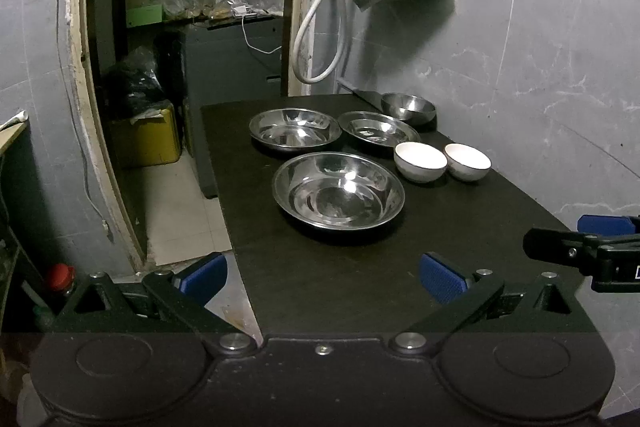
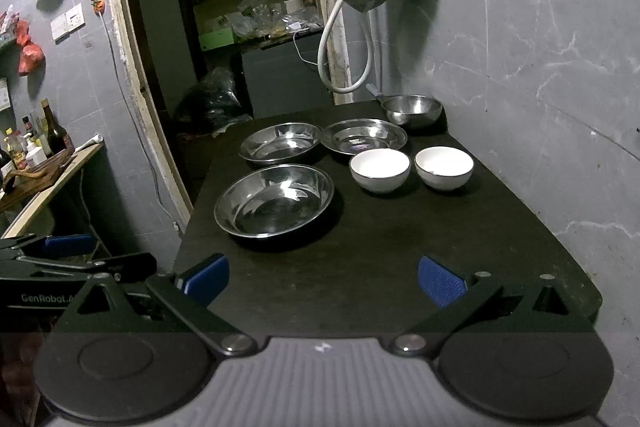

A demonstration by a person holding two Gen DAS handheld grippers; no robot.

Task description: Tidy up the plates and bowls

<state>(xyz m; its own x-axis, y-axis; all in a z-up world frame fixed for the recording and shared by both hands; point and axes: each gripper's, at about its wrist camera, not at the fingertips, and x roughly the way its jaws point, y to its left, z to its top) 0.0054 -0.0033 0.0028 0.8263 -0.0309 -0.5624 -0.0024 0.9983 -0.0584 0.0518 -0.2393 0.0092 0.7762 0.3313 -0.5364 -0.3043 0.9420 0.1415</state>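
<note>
From the left wrist, the left gripper (image 1: 323, 277) gapes wide with nothing held; the nearest steel plate (image 1: 338, 190) lies dead ahead at twelve o'clock on the matte black table (image 1: 460, 227), two glossy white bowls (image 1: 420, 161) at one o'clock. From the right wrist, the right gripper (image 2: 323, 278) is equally spread and empty (that plate (image 2: 274, 200) sits at eleven, white bowls (image 2: 379, 169) nearer twelve), so I judge left suits the plates.

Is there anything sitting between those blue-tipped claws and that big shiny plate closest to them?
Nothing visible. Only bare dark table lies between the open right gripper and the nearest steel plate; the same holds for the open left gripper. The two white bowls and other steel dishes sit farther back.
</note>
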